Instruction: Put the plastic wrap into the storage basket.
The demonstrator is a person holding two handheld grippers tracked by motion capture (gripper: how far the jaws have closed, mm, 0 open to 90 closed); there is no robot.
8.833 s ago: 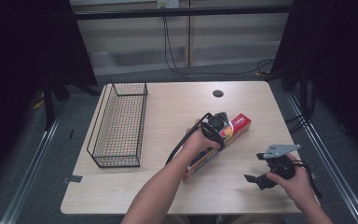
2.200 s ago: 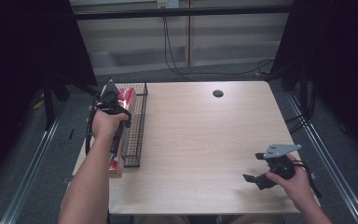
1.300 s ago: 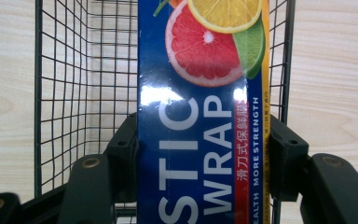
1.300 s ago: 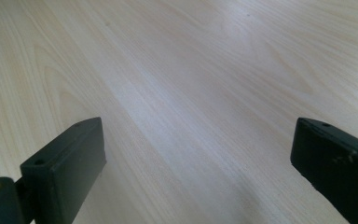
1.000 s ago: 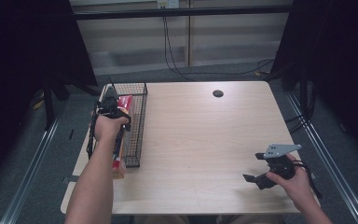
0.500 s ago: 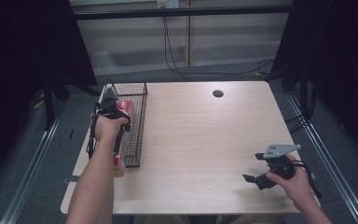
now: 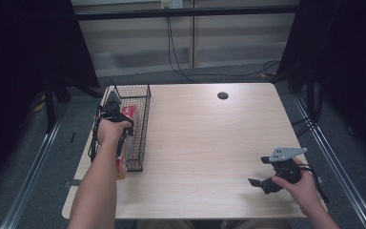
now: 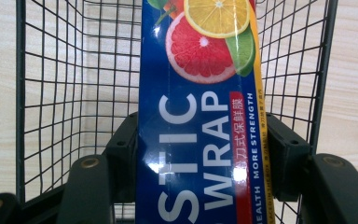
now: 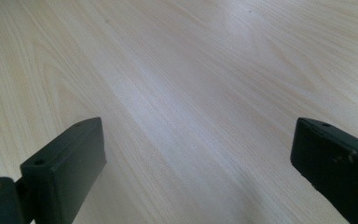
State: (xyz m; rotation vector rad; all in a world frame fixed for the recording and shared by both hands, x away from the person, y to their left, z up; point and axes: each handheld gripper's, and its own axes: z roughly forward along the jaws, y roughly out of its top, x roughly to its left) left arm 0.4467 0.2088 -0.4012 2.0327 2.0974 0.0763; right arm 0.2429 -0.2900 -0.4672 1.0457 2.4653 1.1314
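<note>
My left gripper point(image 7: 116, 110) is shut on a long blue box of plastic wrap point(image 8: 200, 130) printed with citrus slices. Its black fingers point(image 8: 121, 140) press on both long sides. In the high view the box point(image 7: 129, 114) lies lengthwise over the black wire basket point(image 7: 145, 102) at the table's left edge. Its far end is among the wires and its near end point(image 7: 120, 169) sticks out past the basket's near corner. The basket's mesh point(image 8: 65, 93) surrounds the box in the left gripper view. My right gripper point(image 7: 259, 183) rests open at the front right, fingers point(image 9: 70, 158) wide apart over bare wood.
The light wooden table point(image 7: 209, 138) has a round cable hole point(image 7: 223, 95) near its far edge. Cables point(image 7: 181, 67) hang down the wall behind. Dark floor and metal rails lie to both sides of the table.
The left gripper carried the box from the table's middle to the basket at the left. Over the last second it shifted slightly nearer and lower over the basket. The right gripper stayed put.
</note>
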